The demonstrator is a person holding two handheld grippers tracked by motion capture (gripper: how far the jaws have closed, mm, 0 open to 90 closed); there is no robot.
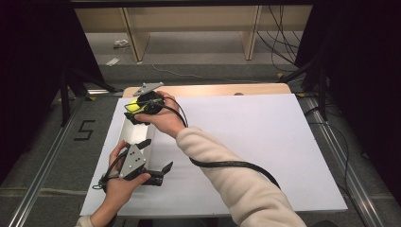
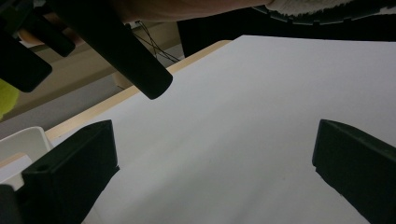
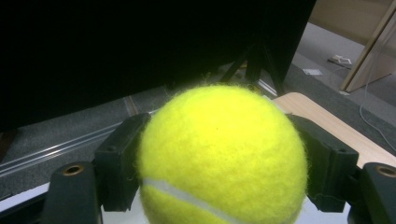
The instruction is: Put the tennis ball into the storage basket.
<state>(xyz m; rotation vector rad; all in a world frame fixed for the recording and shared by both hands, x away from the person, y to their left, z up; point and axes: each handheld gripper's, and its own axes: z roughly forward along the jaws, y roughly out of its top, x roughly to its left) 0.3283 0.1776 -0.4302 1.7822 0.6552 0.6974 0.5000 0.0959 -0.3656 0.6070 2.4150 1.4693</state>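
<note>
right gripper [image 1: 137, 108] clamps the ball [image 3: 222, 156], jaws tight on both its sides. in the high view the ball [image 1: 134, 107] is mostly hidden by the hand [image 1: 158, 116], just a yellow sliver showing, held over the far end of the white tray [image 1: 135, 133]. tray's near end is covered by the left gripper [image 1: 158, 156]. left jaws are spread wide with nothing between them, over the white board [image 2: 243, 130]. the ball's bottom is cut off in the right gripper view.
</note>
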